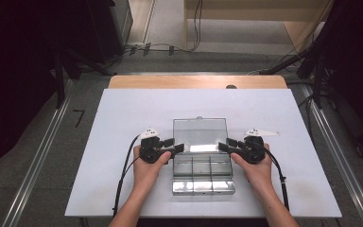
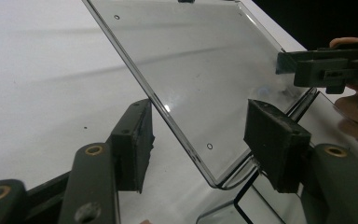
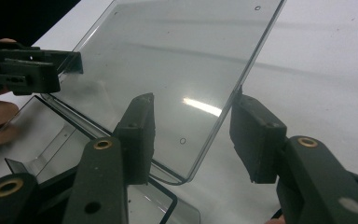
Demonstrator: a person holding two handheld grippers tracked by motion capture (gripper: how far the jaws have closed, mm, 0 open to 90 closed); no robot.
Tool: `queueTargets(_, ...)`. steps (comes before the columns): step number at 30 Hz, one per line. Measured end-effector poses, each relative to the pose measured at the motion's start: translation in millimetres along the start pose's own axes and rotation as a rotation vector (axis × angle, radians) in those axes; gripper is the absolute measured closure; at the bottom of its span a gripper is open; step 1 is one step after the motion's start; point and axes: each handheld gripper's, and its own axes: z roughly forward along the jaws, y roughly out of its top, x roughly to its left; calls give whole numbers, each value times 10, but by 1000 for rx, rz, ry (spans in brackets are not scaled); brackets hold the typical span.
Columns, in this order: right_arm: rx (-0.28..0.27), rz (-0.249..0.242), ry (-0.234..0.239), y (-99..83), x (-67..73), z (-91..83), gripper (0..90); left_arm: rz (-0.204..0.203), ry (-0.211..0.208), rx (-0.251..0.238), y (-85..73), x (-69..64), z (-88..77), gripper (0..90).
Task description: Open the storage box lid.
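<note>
Two tongs flank an open clear box on the bench.

Left tongs (image 1: 178, 148) and right tongs (image 1: 223, 146) sit at opposite ends of the hinge, jaws apart astride the corners of the lid (image 1: 199, 131), pads not pressing. Lid lies flat behind the tray (image 1: 202, 175) on the white bench (image 1: 123, 123).
</note>
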Motion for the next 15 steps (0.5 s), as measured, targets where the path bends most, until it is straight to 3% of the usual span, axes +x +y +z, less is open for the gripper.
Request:
queueTargets(5, 14, 6, -21, 5, 12, -8, 451, 8, 17, -4, 9, -9, -25, 376)
queueTargets(9, -6, 3, -6, 36, 31, -53, 442, 15, 25, -16, 19, -21, -49, 331)
queueTargets(15, -23, -48, 5, 71, 99, -103, 340, 50, 12, -67, 61, -65, -160, 253)
